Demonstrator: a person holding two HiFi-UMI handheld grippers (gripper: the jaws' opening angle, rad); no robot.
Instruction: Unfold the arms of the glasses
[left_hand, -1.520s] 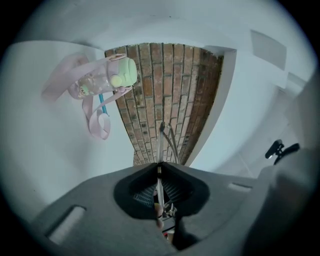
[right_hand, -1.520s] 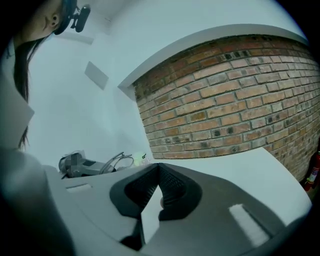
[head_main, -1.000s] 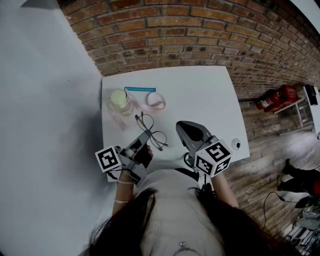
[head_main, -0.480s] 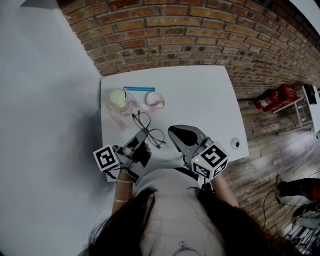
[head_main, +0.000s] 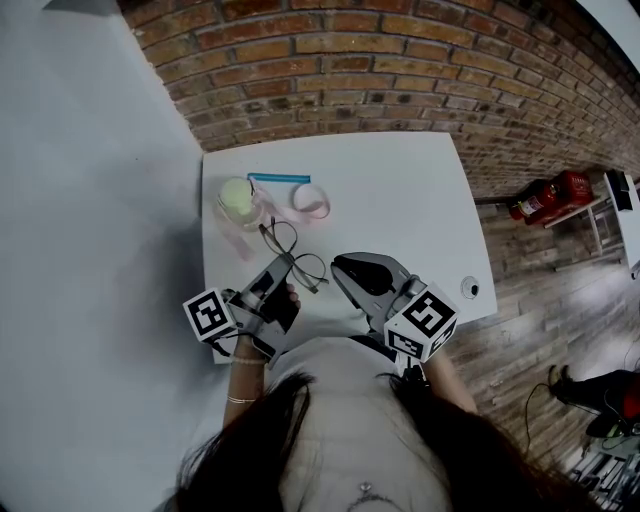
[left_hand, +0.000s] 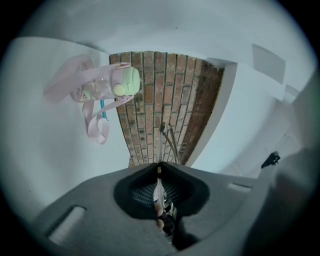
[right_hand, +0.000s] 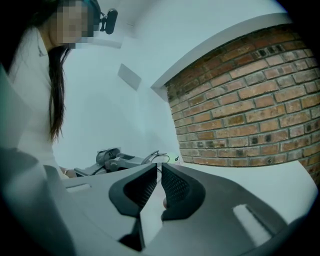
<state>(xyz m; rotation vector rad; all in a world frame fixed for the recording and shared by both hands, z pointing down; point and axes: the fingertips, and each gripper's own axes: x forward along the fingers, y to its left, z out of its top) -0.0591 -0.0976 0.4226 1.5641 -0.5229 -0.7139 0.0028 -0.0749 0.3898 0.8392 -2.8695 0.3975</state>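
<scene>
From the head view, the glasses (head_main: 296, 256) are over the near left part of the white table (head_main: 400, 190), held at their near end by the left gripper (head_main: 283, 267), with the lenses pointing away toward a clear bottle (head_main: 238, 203) with a pale green lid, a pink strap (head_main: 312, 203) and a thin blue stick (head_main: 279, 178). The right gripper (head_main: 338, 268) sits just beside the frame on its right, not touching it as far as this view shows. The left gripper view shows its jaws pressed together on a thin part of the frame, with the wire rims rising edge-on straight ahead against the brick wall (left_hand: 160, 90). Which part of the frame is pinched I cannot tell. In the right gripper view the jaws stand only a sliver apart with nothing between them. They are aimed across the table at the glasses and the other gripper beyond. The frame looks like thin metal wire, so it is probably very light, springy and easy to bend, with smooth lenses that would slip and scratch. The arm is best taken near its hinge or along the straight part. It should be swung out gently along the hinge's own arc while the other gripper holds the front steady by the rim or bridge, not the lens.
</scene>
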